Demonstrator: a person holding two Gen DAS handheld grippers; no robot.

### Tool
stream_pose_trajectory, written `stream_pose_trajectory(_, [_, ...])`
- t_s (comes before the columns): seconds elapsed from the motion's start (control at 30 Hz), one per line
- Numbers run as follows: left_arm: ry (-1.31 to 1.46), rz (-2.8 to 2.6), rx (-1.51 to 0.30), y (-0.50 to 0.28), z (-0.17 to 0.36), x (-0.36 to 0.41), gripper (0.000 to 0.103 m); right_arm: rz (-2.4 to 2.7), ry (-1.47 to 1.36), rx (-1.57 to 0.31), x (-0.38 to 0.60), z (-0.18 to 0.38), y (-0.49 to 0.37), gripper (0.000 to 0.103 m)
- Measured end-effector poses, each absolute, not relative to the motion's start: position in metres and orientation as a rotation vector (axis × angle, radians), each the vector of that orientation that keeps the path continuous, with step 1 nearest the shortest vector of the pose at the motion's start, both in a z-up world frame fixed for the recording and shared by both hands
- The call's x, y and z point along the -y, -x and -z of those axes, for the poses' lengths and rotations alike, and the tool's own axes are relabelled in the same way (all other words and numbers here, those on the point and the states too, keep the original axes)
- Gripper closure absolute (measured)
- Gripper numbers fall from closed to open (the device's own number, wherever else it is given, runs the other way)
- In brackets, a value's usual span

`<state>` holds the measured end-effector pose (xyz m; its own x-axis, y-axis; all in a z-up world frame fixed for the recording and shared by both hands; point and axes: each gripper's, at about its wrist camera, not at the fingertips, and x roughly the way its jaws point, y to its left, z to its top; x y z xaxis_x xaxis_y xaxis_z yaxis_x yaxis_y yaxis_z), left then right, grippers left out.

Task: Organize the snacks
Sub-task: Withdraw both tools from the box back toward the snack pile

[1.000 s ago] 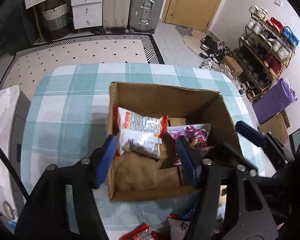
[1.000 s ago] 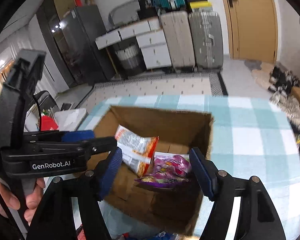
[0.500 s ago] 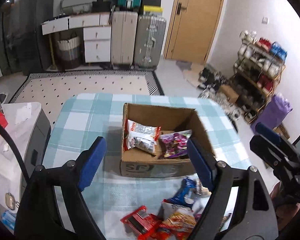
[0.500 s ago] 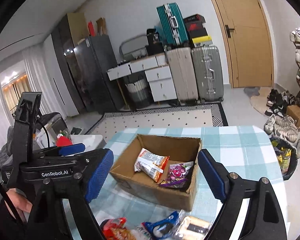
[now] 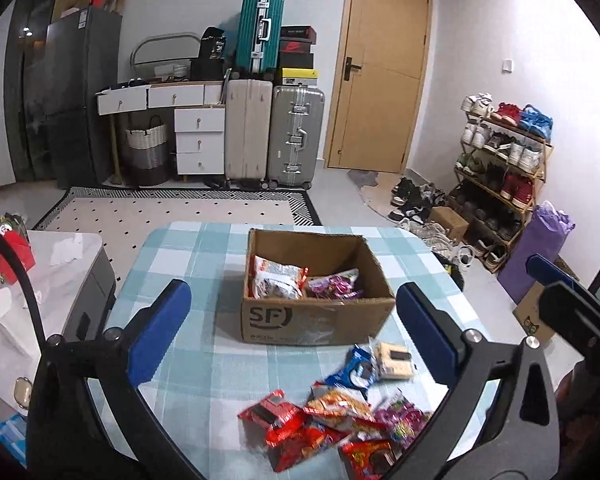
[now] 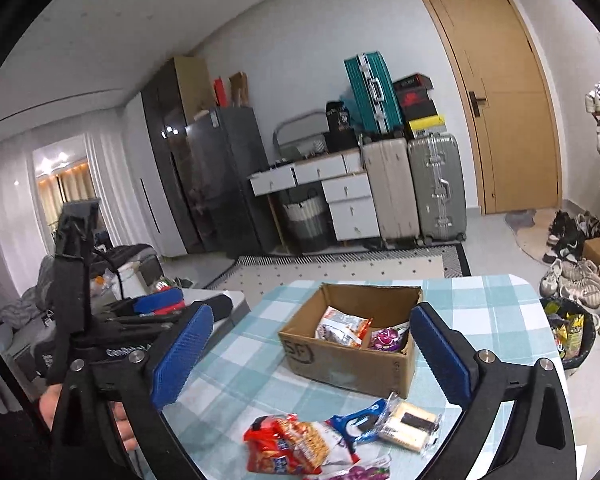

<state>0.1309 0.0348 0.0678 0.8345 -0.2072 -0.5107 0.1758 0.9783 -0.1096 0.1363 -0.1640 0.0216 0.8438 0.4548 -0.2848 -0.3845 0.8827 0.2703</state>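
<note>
Both claws are hanging wide apart and empty above the checked bench (image 5: 204,380), having pulled back and up from the cardboard box (image 5: 316,320) they were hovering inside a second ago. The left claw (image 5: 296,330) is framing the box from the near side, and the right claw (image 6: 312,356) is doing the same from a slight angle, neither gripping anything. The retreat suggests the last drop-off is done: an orange-and-white packet (image 5: 276,280) and a purple packet (image 5: 334,284) are lying side by side in the box at the centre of the frame, and the next pick is likely coming from the loose pile.

That pile is sitting at the lower centre of the left view, just in front of the box: a red packet (image 5: 274,416), an orange crisp bag (image 5: 338,404), a blue wrapper (image 5: 354,368), a pale biscuit pack (image 5: 392,362) and more purple and red packets (image 5: 404,420) nearer the lens.

The left view is showing the full spread of the pile and the shoe rack (image 5: 500,160) at right. The right view is cutting off the nearest packets but showing what the other misses: the left-hand tool's body at lower left with the person's hand (image 6: 118,432) on it, and a bin (image 6: 572,332) of wrappers beside the bench at right.
</note>
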Motion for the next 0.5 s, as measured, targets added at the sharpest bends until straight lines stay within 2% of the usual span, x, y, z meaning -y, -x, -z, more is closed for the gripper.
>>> stream_pose_trajectory(0.5, [0.018, 0.186, -0.544, -0.063, -0.032, -0.037, 0.001, -0.459, -0.183, -0.330, 0.176, 0.010, -0.070, 0.001])
